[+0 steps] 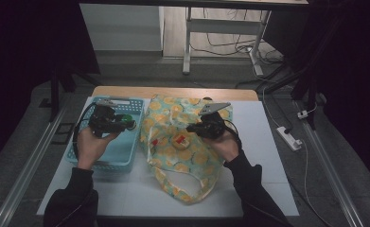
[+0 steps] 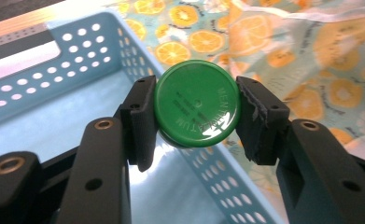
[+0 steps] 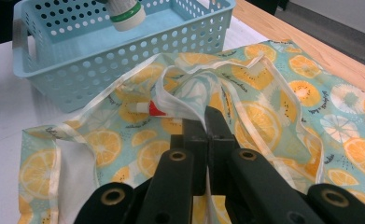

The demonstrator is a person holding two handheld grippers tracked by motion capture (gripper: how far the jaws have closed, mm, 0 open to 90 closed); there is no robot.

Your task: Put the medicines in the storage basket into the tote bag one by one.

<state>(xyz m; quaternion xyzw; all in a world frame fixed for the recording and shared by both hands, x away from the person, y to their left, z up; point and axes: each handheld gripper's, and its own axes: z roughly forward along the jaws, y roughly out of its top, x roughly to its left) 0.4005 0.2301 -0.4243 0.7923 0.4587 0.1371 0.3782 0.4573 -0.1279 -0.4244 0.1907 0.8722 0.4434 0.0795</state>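
Left gripper (image 2: 196,114) clamps a green-capped bottle (image 2: 197,103) between its 2 jaws, above the basket (image 2: 45,70) rim. Right gripper (image 3: 207,135) pinches the bag (image 3: 264,107) edge, lifting it open. Slippery fabric could slide free and shut the opening. A red-and-white item (image 3: 147,108) ahead of it is half hidden.

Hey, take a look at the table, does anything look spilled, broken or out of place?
Nothing looks spilled or broken. The orange-print bag lies crumpled beside the blue basket, its edge pinched up by the right gripper, so the bunching looks deliberate. The left gripper holds a green-capped bottle over the basket.
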